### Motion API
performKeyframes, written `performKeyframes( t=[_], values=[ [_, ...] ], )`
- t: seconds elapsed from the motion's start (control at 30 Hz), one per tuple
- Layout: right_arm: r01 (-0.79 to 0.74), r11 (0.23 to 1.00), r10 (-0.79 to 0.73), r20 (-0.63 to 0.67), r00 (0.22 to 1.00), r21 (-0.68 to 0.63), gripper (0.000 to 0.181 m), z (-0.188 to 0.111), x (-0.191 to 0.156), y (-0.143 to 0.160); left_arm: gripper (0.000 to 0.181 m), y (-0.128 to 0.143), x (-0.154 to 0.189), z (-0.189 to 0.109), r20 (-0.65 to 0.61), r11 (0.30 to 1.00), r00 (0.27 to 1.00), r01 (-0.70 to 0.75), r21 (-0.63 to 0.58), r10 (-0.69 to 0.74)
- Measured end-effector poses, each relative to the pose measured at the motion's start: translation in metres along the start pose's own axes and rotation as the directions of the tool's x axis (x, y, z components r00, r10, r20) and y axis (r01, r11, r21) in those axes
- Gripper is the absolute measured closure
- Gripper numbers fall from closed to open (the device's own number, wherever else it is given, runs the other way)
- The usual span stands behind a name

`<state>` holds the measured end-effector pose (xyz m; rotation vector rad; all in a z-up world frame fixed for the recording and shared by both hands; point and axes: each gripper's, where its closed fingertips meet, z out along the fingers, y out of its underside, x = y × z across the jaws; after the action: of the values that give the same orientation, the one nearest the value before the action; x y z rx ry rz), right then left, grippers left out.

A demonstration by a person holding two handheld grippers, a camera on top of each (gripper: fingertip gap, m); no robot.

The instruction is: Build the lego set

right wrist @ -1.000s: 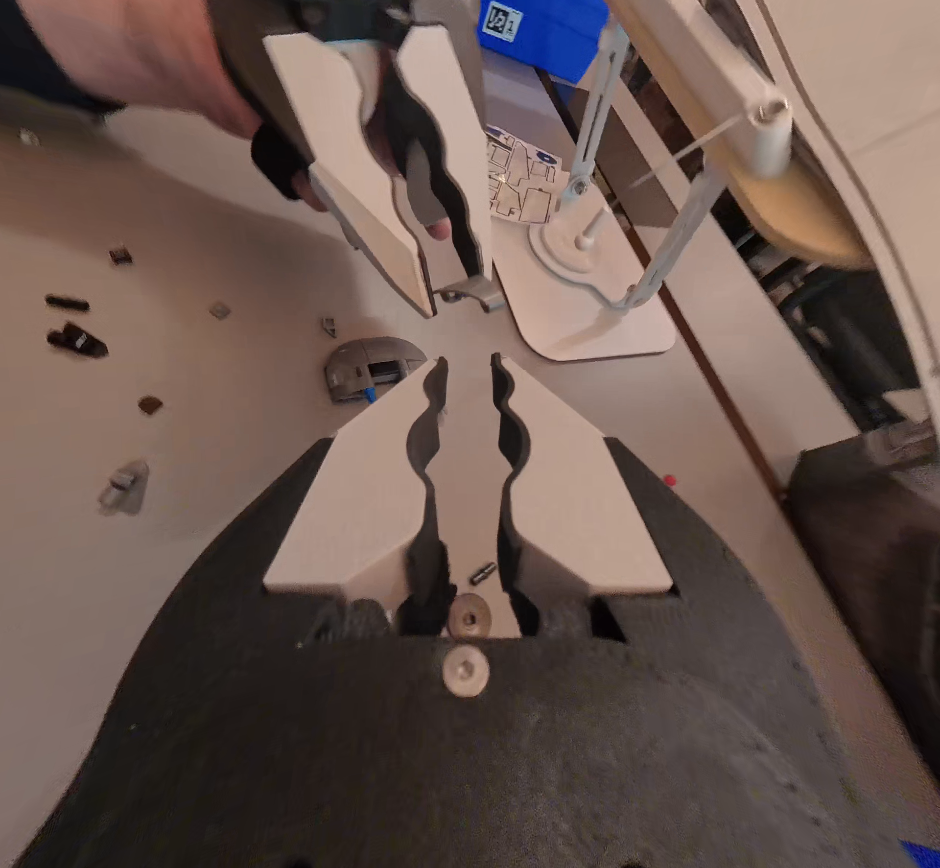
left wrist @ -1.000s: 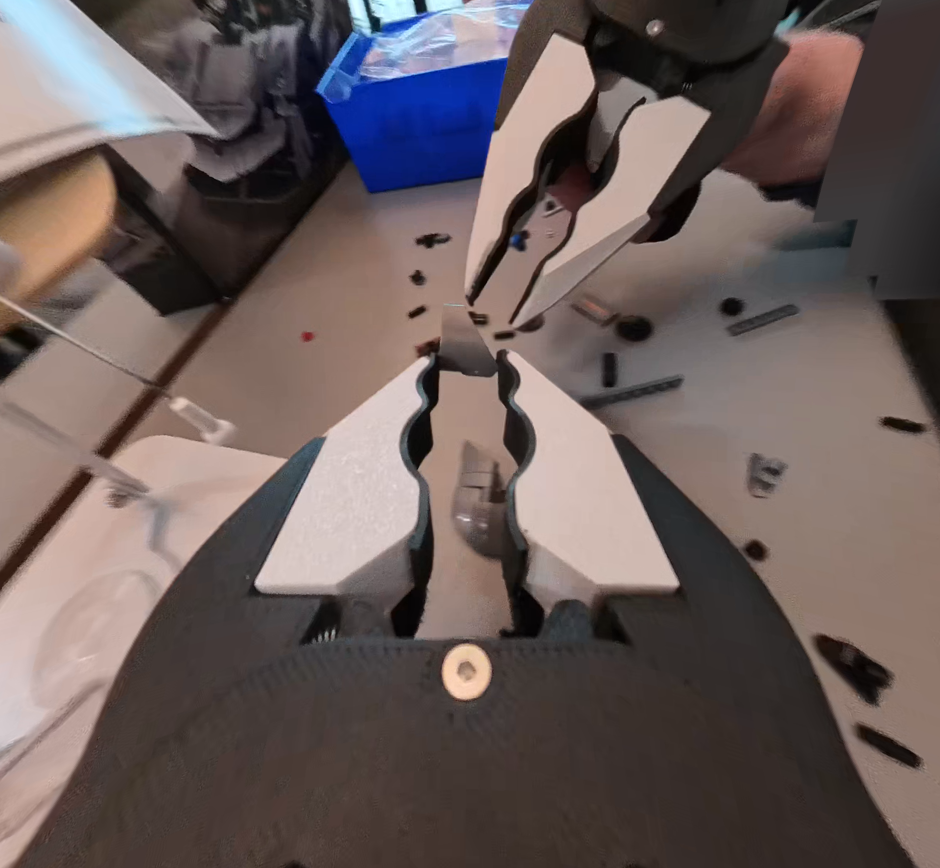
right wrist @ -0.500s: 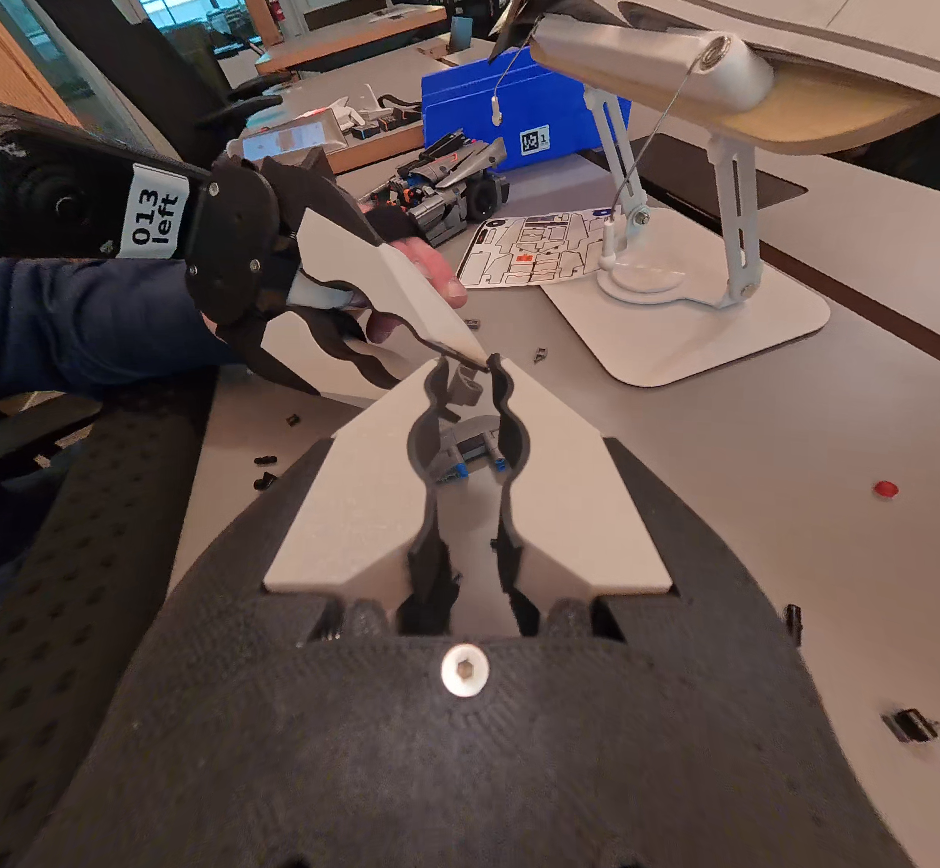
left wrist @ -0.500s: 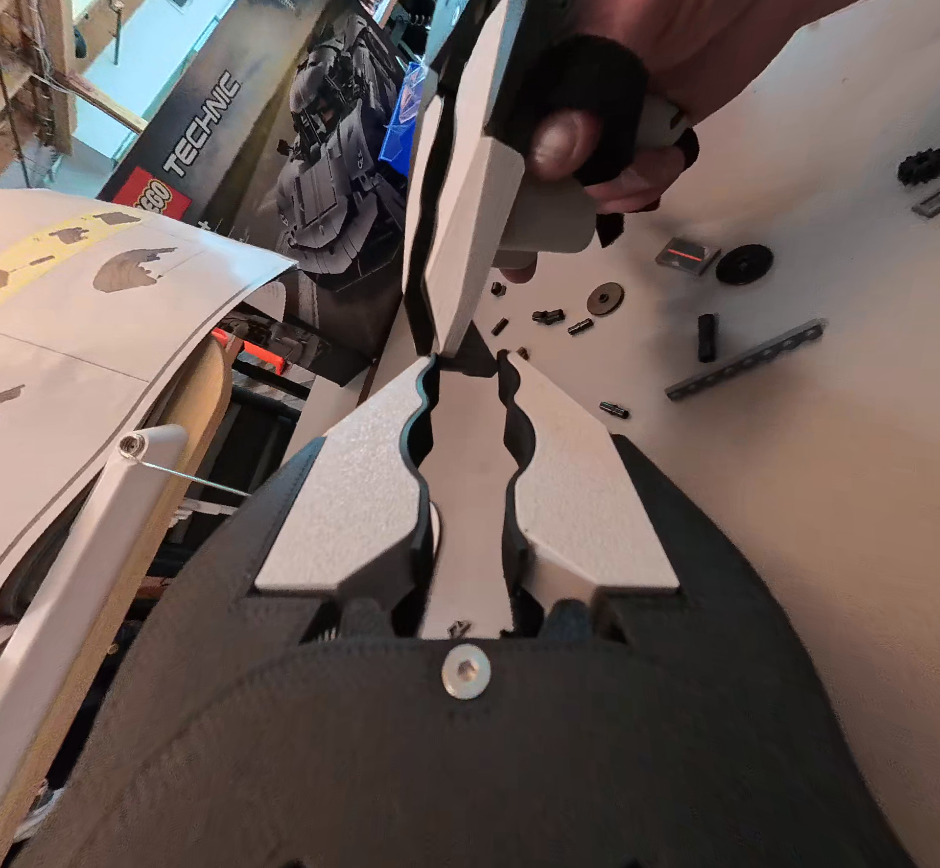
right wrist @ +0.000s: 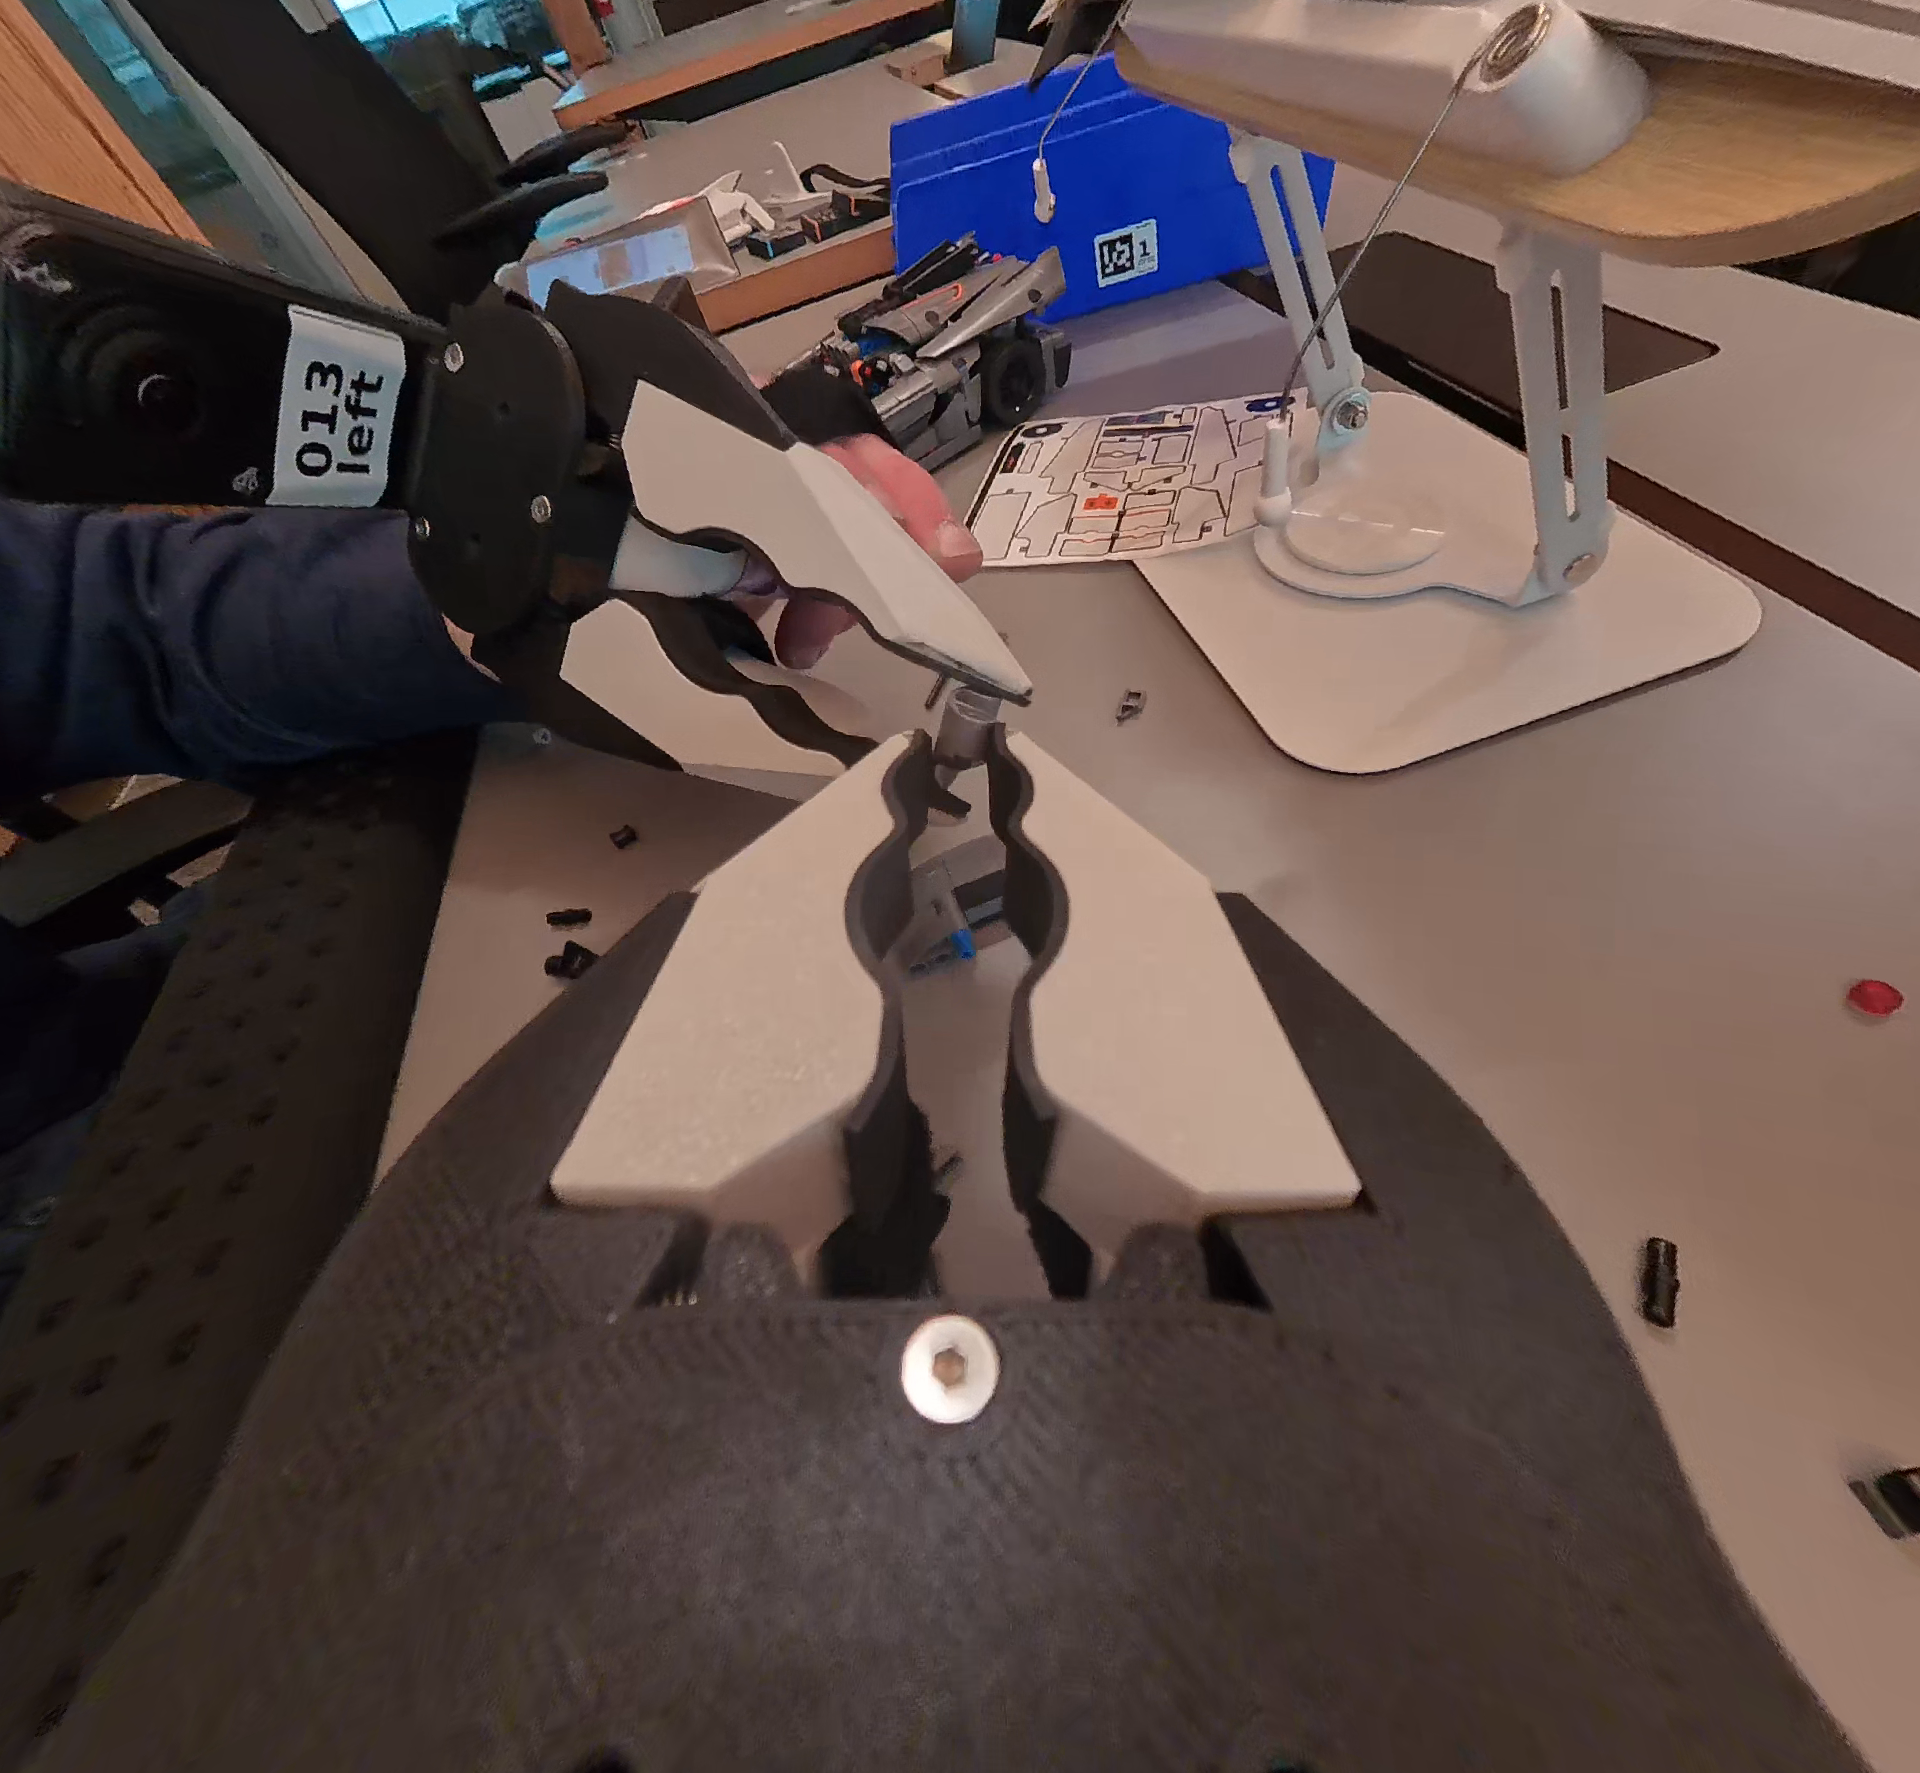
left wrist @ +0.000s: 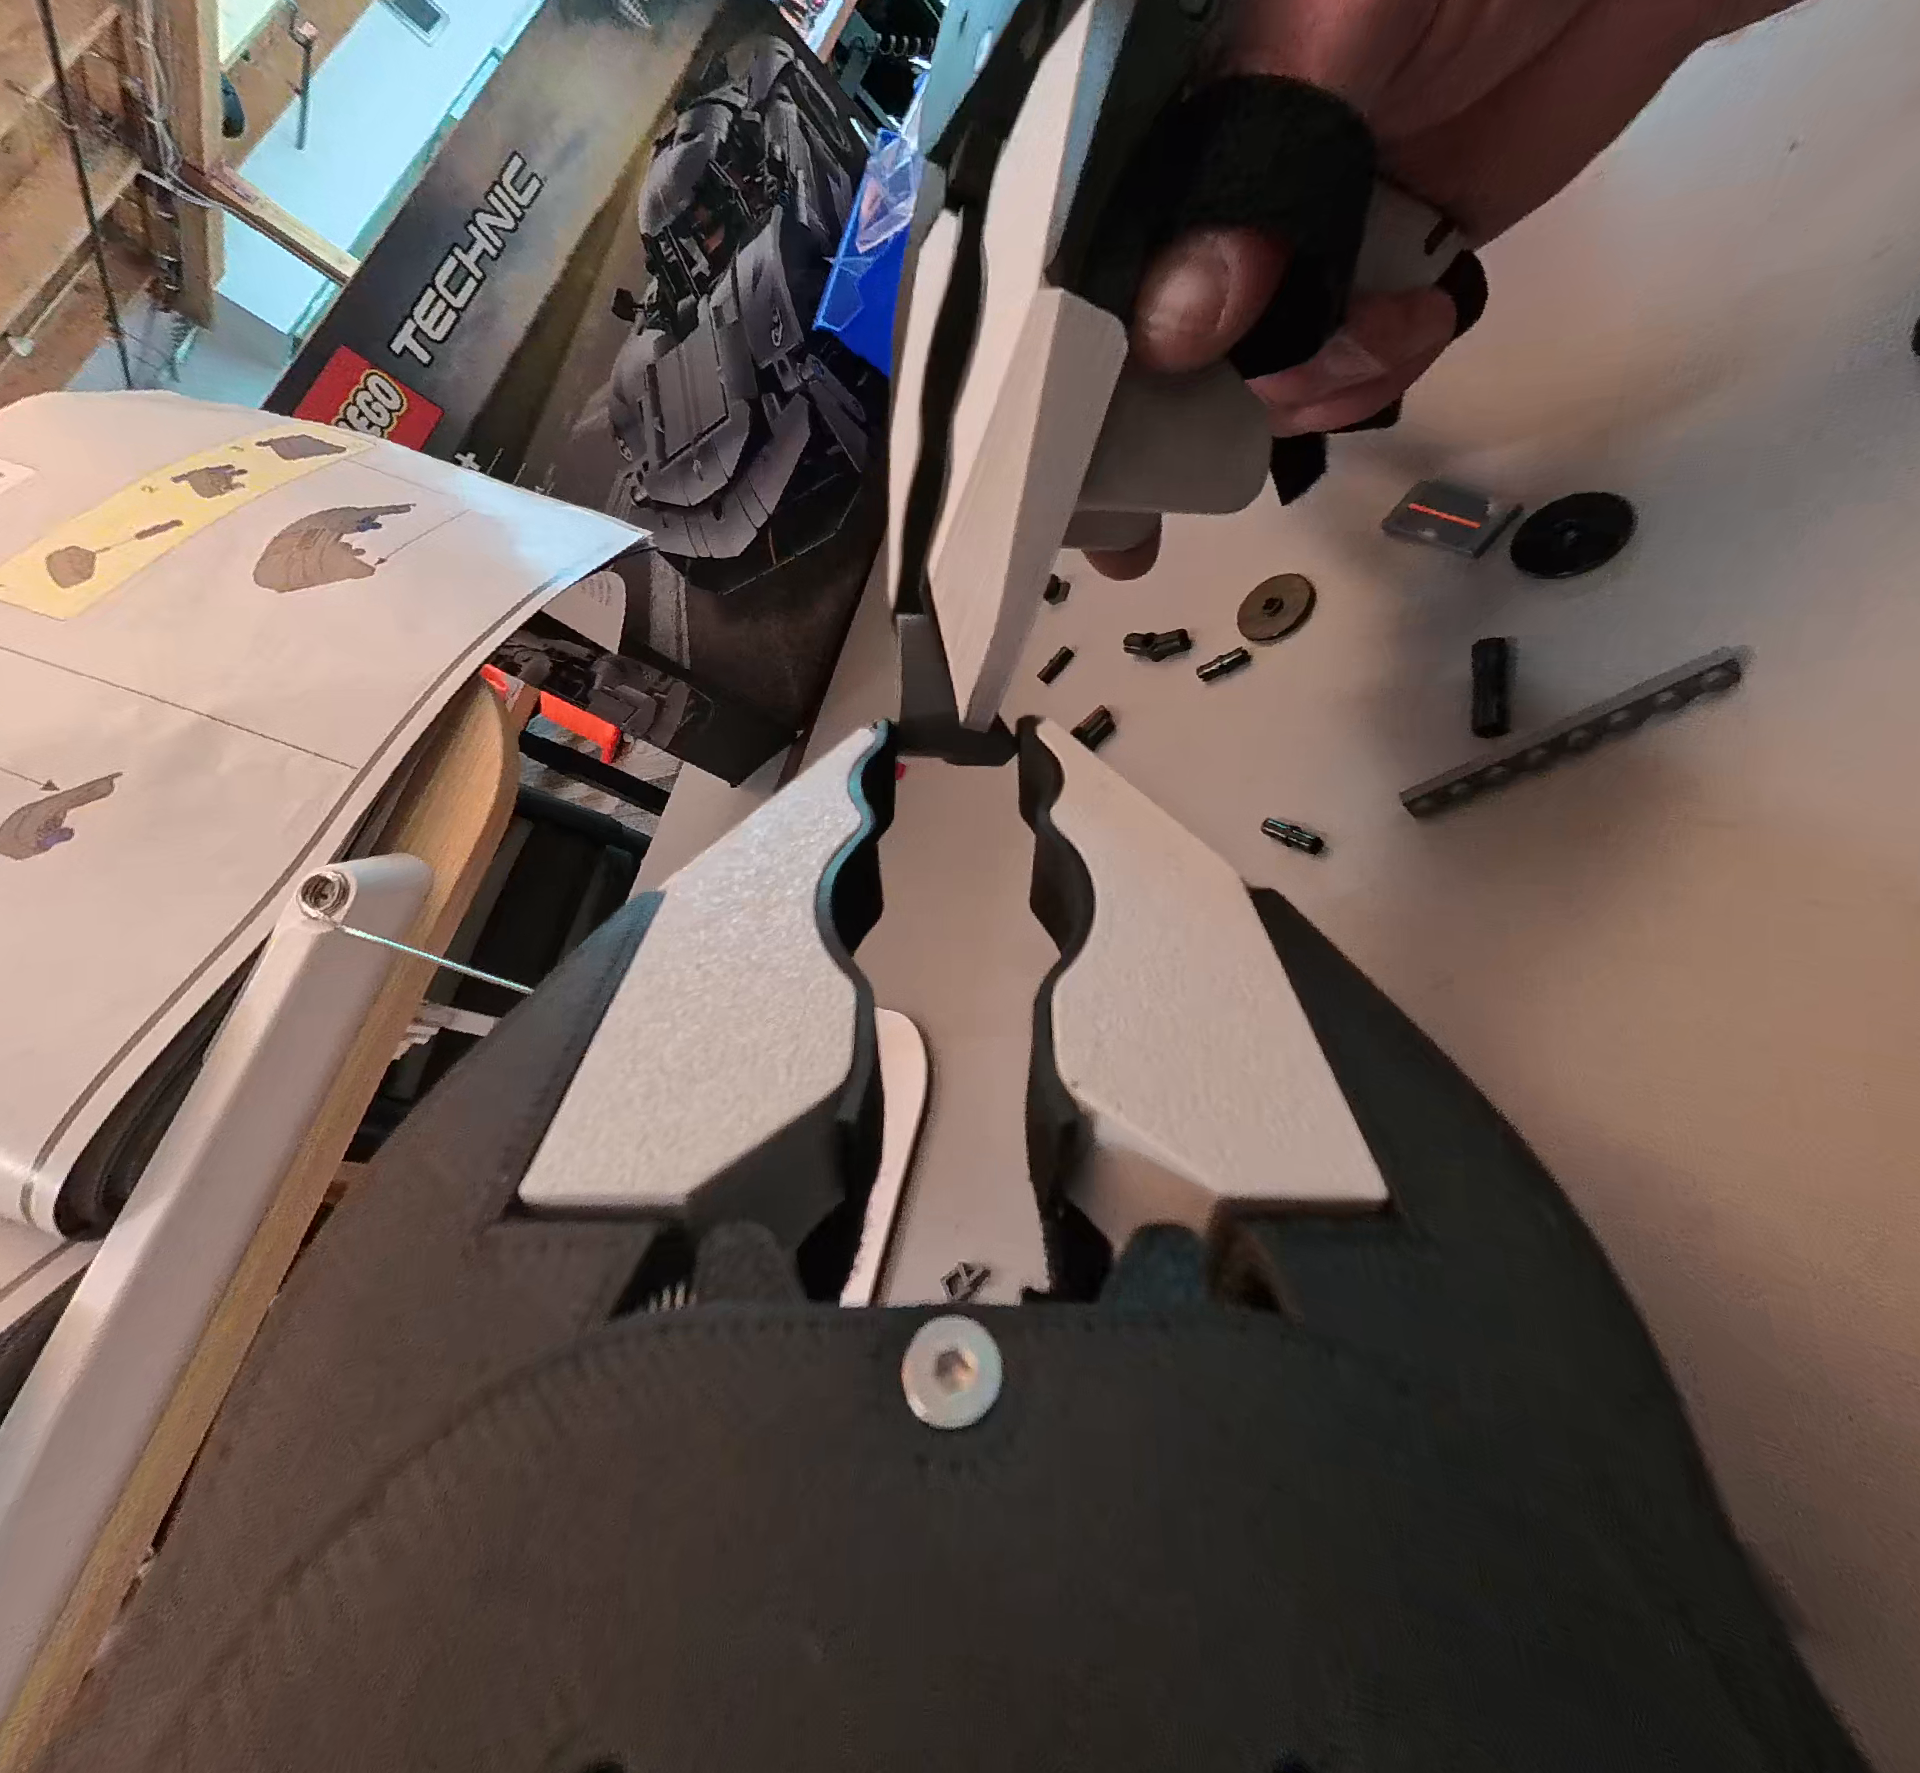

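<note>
Above the counter point(right wrist: 1351, 944) near the white stand point(right wrist: 1455, 643), left gripper point(left wrist: 956, 741) and right gripper point(right wrist: 954, 755) both pinch one small grey piece point(right wrist: 961, 721) between narrowed fingers; slight misalignment could twist it loose.

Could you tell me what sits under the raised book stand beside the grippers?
Under the book stand, its white base plate rests on the table, with a sticker sheet lying at its edge. Whatever lies behind the stand's legs is hidden.
</note>
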<state>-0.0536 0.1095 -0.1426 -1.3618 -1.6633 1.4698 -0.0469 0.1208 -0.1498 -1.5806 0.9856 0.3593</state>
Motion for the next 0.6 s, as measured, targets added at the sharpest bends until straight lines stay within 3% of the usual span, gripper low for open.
performKeyframes(
  t=[0.27,0.4,0.6],
  values=[
    [0.015,1.0,-0.015,0.002,1.0,-0.007,0.175,-0.0026,0.0003,0.0004,0.161,-0.001,0.0007,-0.0022,-0.013,1.0,1.0,-0.01,-0.005,0.01],
    [0.012,1.0,-0.012,0.0,1.0,0.02,0.181,-0.0086,0.0024,-0.0044,0.177,0.0023,0.0031,-0.0049,-0.04,1.0,0.999,-0.016,-0.005,0.016],
    [0.021,1.0,-0.021,0.012,1.0,-0.023,0.181,-0.0044,0.0008,0.004,0.175,-0.0001,0.0051,-0.0042,-0.05,1.0,0.999,-0.019,-0.007,0.018]
  ],
)
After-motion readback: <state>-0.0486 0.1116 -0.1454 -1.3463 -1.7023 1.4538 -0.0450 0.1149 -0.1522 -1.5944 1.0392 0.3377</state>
